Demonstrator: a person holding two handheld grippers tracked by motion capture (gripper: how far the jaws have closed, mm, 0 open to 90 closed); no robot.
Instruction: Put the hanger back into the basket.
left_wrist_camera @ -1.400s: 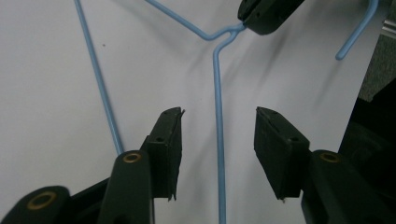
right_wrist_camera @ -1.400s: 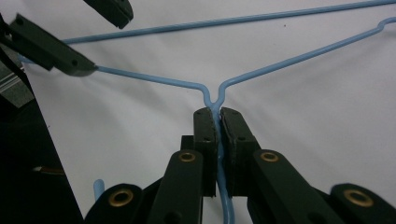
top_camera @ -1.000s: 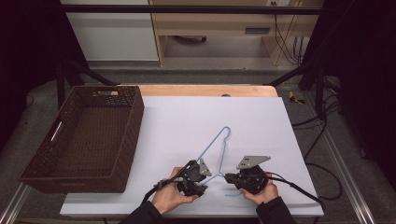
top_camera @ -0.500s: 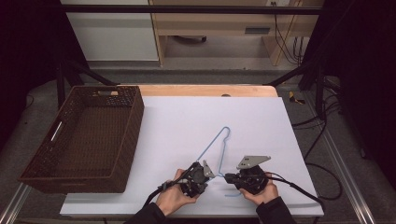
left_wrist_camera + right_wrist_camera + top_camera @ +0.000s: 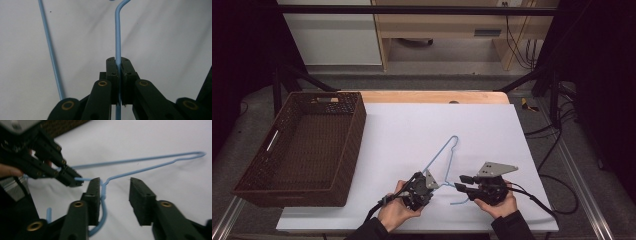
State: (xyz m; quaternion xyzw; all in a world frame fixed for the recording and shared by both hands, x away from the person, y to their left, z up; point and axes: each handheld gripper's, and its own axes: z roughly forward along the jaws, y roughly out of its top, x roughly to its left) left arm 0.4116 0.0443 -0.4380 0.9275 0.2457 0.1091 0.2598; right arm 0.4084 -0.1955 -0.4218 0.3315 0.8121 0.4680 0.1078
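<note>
Thin light-blue wire hanger [image 5: 447, 160]: flat on the white table sheet [image 5: 412, 130], near edge, beside the brown wicker basket [image 5: 302, 145]. Your left gripper [image 5: 117, 82] clamps its wire; your right gripper [image 5: 113, 195] gapes (wire touching one jaw).

We observe the left claw [image 5: 119, 82] closed on a light blue wire hanger [image 5: 117, 37], its two black jaws pressed flat against the wire from either side. The gripped strand runs straight up out of the jaws and bends to the right near the top edge. A second strand of the same hanger lies well to the left, slanting from the upper left down behind the claw's linkage. Beneath both we see the white tabletop [image 5: 170, 37], with soft shadows.
</note>
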